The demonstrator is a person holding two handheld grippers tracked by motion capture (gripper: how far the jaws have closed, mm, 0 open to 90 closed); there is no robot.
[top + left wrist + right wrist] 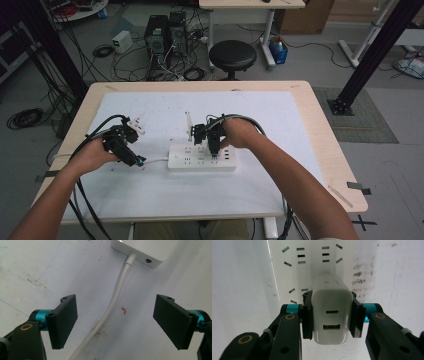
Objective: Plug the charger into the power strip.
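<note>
A white power strip (202, 158) lies on the white mat near the table's middle, its cord (110, 310) running off its left end. My right gripper (214, 149) points down over the strip, shut on a white USB charger (332, 310). The charger stands over the strip's sockets (299, 256); I cannot tell whether its pins are in. My left gripper (136, 161) is low at the strip's left end, open, its jaws on either side of the cord without touching it. The strip's end face (143, 255) is just ahead of it.
A small white plug or adapter (135, 123) lies on the mat behind my left hand. A thin white upright piece (189, 125) stands just behind the strip. Beyond the table's far edge are a black stool (232, 55), computer towers and loose cables on the floor.
</note>
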